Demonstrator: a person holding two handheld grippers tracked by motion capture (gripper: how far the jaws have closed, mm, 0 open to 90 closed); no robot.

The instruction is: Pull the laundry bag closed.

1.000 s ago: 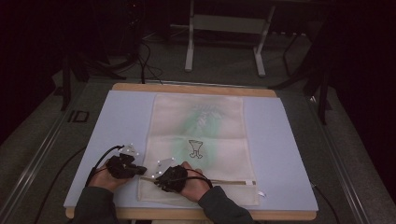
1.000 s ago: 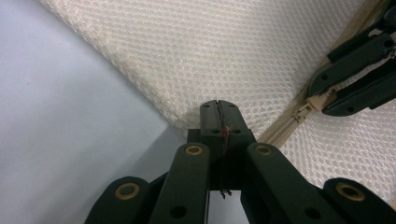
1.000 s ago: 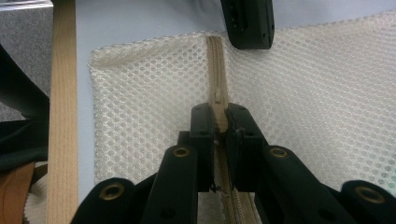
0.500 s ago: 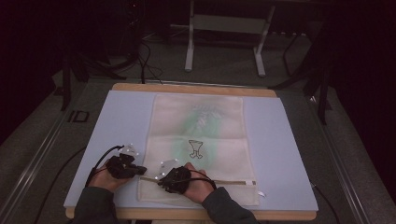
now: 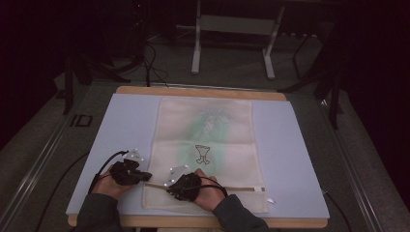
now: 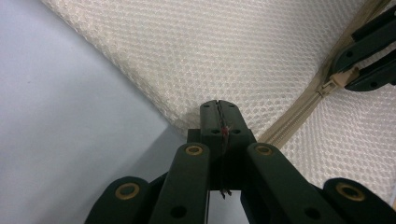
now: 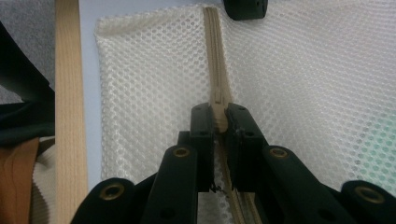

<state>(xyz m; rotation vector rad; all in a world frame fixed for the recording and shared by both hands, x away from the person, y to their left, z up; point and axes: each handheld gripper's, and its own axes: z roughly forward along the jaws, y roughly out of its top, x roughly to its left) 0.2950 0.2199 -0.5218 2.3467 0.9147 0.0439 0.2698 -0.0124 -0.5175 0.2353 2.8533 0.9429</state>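
Dark floor and the legs of a metal stand frame a pale blue table (image 5: 300, 159) with a wooden edge, and a cream mesh laundry bag (image 5: 208, 145) lies flat along its middle. Something green shows faintly through the mesh, and a small dark goblet-shaped mark sits near the bag's centre; I can read no lettering or brand on it. Near the person's end of the bag a tan zipper (image 7: 214, 56) runs across it. The left gripper (image 6: 218, 109) has its jaws pressed together on the bag's left edge right beside the zipper's end, pinning the fabric. The right gripper (image 7: 219, 122) pinches the zipper pull (image 7: 218, 100) between its jaws, a little way in from that same edge. My reading is that the zipper is being worked along its track, with the left gripper anchoring the bag; whether it is opening or closing I cannot tell. The next move would call for a steady pull straight along the zipper line towards the far right end, keeping the mesh taut so the slider does not snag.
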